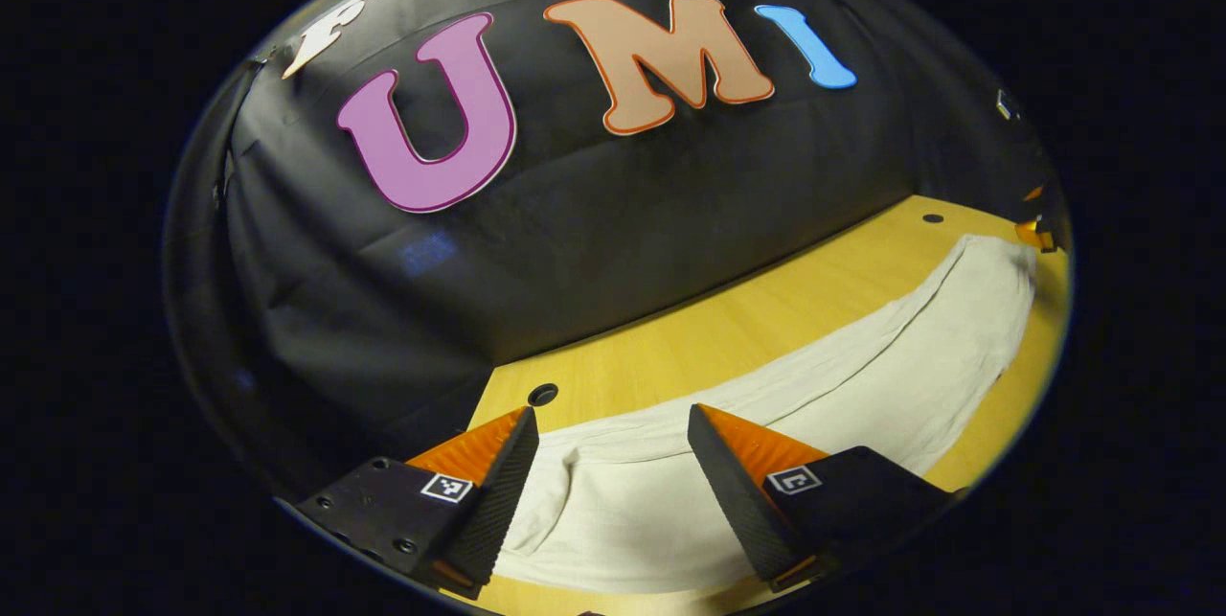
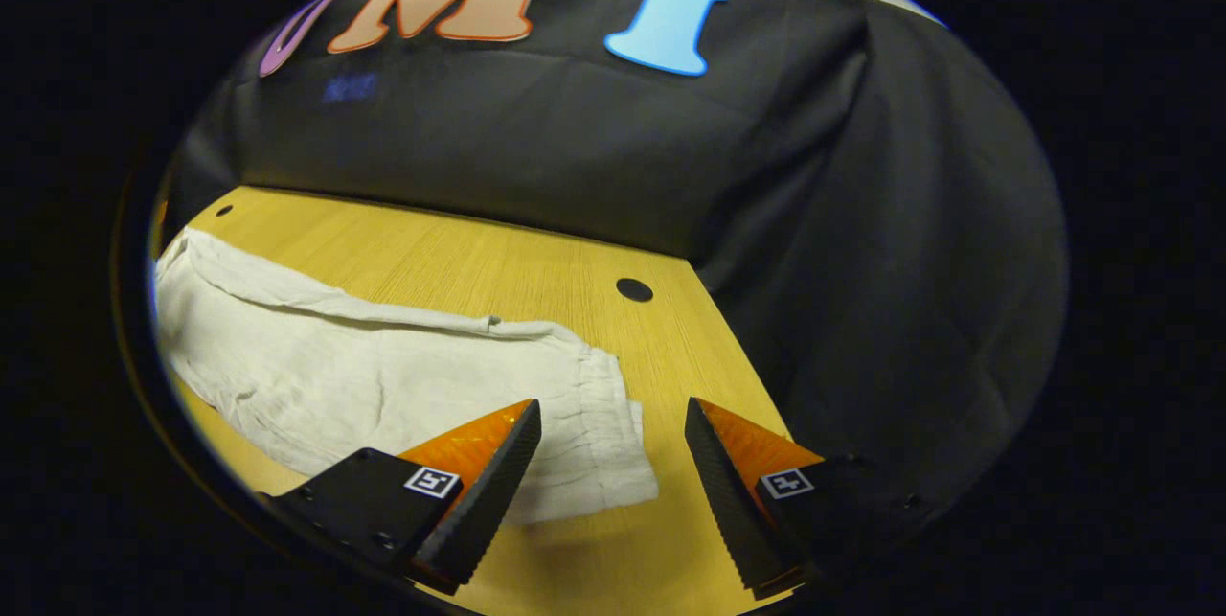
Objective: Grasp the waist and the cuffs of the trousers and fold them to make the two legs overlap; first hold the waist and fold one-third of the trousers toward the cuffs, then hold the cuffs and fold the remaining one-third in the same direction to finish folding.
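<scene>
The trousers (image 1: 862, 376) lie stretched out flat on the wooden worktop (image 1: 670, 338), running along its length a little way in front of the black cloth wall (image 1: 575, 242). They look already doubled lengthwise, one leg on the other, though the layers are hard to tell apart.

In the left gripper view, the left gripper (image 1: 613, 491) hangs over one end of the trousers with its fingers spread wide, holding nothing. The cloth here is smooth with a flat seam or pocket line, and which end it is I cannot tell for sure.

In the right gripper view, the right gripper (image 2: 613, 491) hovers at the other end of the trousers, fingers also apart and empty. The gathered, ribbed band (image 2: 599, 424) lies between and just ahead of them.

The fabric seems thin, light and limp. It will likely sag and crease when lifted, and a layer could slip away if only the top one is pinched. The best hold is probably on the band and on the far end's hem, both corners, with the fingers catching all layers at the edge.
</scene>
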A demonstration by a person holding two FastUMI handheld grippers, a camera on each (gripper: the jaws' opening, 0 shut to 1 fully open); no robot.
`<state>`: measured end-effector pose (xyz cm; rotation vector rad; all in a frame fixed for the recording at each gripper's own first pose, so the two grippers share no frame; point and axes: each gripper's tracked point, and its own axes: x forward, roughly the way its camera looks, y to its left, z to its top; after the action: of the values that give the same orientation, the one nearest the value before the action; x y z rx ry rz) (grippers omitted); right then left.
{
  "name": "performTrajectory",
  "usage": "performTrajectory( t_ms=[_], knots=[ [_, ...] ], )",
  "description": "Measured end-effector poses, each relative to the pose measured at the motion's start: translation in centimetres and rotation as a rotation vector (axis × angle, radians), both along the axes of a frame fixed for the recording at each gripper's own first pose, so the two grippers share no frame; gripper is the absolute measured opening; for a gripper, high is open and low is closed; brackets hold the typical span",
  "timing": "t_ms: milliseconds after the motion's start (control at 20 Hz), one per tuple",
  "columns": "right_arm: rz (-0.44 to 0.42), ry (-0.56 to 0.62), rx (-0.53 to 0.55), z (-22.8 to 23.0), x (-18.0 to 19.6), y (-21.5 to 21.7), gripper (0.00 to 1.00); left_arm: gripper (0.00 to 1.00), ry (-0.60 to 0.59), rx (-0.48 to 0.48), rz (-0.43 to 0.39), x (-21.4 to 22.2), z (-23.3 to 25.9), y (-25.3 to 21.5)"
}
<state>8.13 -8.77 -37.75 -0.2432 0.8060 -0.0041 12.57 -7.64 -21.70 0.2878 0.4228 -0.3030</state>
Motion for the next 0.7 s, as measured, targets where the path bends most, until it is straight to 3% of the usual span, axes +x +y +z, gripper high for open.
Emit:
performTrajectory(
  t_ms=[350, 700],
  knots=[
    [-0.166, 0.078, 0.167, -2.5, -2.2, -1.9, 1.0, 0.95, 0.007, -0.061, -0.013, -1.4, 1.7, -3.9],
    [-0.363, 0.181, 0.392, -5.7, -3.4, -2.0, 0.97, 0.96, 0.014, -0.059, -0.015, -2.3, 2.2, -6.5]
  ],
)
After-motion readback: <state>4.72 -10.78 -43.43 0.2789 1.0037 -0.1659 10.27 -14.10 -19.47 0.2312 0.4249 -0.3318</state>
